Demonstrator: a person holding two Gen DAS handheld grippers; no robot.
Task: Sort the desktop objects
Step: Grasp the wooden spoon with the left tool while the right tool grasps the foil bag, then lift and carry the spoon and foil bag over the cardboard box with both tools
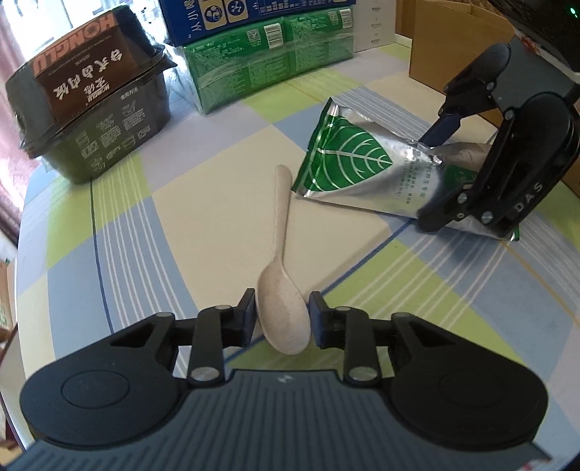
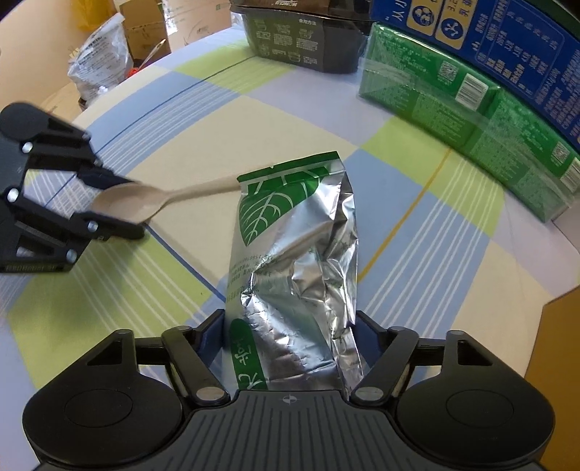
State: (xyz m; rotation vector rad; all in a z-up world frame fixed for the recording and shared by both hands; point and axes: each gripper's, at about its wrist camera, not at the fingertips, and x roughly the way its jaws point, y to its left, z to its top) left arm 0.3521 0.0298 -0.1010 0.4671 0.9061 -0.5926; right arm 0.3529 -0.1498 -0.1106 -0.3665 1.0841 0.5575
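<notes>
Left gripper: the left gripper is clenched on the bowl of a pale beige speckled plastic spoon, one pad against each side of the bowl; the right wrist view shows it from the side, gripping the same spoon.
Spoon: it lies on the checked tablecloth of blue, green and cream squares, its handle pointing away from the left gripper toward the foil pouch, the handle tip just beside the pouch's sealed edge.
Right gripper: the right gripper is grasping the bottom end of a crinkled silver foil pouch with a green leaf print, both pads pressing its sides; in the left wrist view the gripper straddles the near end of the pouch.
Pouch: it lies flat on the tablecloth, its green-edged sealed top pointing away from the right gripper.
Back of the table: a black rectangular instant-meal tub with a brown label stands on the left, a green shrink-wrapped pack is next to it, and a blue printed carton rests on top of the green pack.
Right edge: a brown cardboard box stands behind the right gripper.
</notes>
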